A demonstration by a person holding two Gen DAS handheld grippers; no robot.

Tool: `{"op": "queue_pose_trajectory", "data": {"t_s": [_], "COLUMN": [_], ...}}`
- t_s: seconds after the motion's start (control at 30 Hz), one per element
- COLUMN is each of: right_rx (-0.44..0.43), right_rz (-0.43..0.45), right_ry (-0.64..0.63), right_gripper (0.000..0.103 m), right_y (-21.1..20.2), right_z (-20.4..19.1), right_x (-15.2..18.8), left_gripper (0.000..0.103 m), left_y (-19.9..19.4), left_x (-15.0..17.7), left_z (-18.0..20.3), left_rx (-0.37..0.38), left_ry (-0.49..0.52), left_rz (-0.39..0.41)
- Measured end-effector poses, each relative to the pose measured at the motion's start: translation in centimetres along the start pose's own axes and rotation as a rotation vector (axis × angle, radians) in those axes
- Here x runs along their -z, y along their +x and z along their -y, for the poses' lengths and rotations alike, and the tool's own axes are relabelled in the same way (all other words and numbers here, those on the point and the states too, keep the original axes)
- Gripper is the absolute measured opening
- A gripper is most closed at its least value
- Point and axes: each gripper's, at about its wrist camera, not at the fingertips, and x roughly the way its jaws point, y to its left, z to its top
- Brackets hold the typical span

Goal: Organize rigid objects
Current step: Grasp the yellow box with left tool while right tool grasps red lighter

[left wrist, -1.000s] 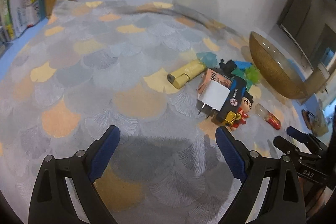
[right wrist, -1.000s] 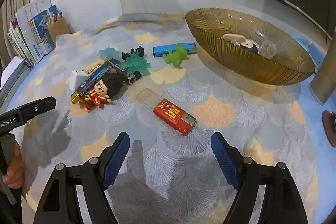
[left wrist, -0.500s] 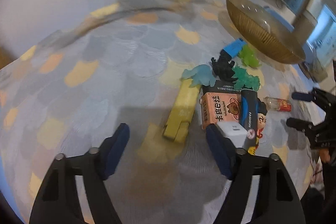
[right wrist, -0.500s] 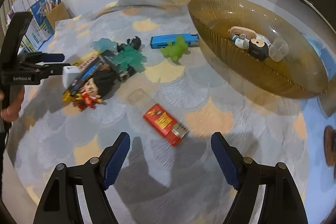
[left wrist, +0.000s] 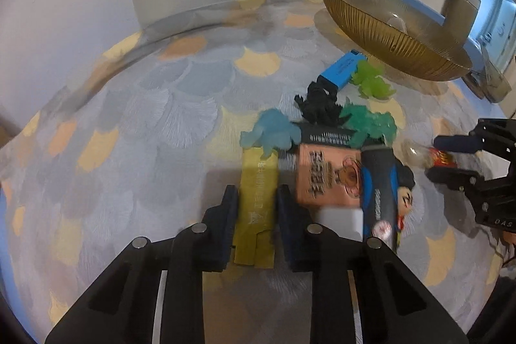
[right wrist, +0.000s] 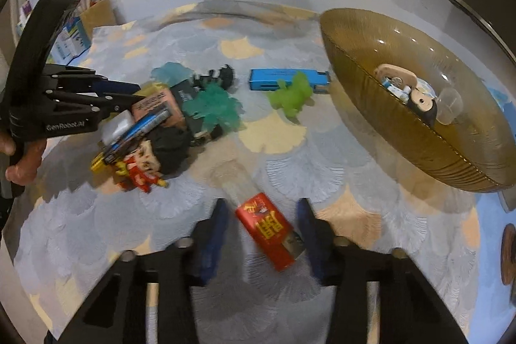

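A yellow bar [left wrist: 259,173] lies on the patterned cloth at the left edge of a toy pile. My left gripper [left wrist: 258,192] is closing, and both pads touch the bar's long sides. From the right wrist view, the left gripper [right wrist: 138,92] reaches into that pile. A red lighter [right wrist: 267,224] with a clear end lies slantwise between the pads of my right gripper [right wrist: 262,205], whose jaws are closing. Its right pad meets the lighter's metal end; a gap shows at the left pad. The ribbed amber bowl [right wrist: 419,131] at the right holds several small items.
Beside the bar lie a pink box [left wrist: 325,176], a blue-black marker [left wrist: 377,182], a white charger [left wrist: 338,220] and a red doll figure [right wrist: 148,157]. Rubber toys [left wrist: 371,124] and a blue lighter [right wrist: 283,78] lie toward the bowl [left wrist: 387,31]. Books stand far left.
My left gripper rolled, moved up to the yellow bar and closed on its sides. My right gripper drew in over the red lighter and its jaws narrowed around it.
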Motion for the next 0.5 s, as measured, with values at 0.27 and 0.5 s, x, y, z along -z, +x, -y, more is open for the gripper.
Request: {"op": "queue_pose_trajectory", "data": {"t_s": [0.27, 0.5], "right_rx": [0.013, -0.071], "right_rz": [-0.001, 0.002], "right_ry": [-0.113, -0.097], "right_gripper": [0.023, 0.023], "right_y": [-1.8, -5.2], "right_z": [-3.7, -5.0], "right_x": [2.7, 6.1], "left_gripper": [0.021, 0.021], "left_y": [-3.9, -6.7], "left_x": [5.8, 10.1], "left_z": [0.7, 2.0], "left_rx": [-0.074, -0.062], "left_ry": [-0.165, -0.225], "left_rz": [0.042, 0.05]}}
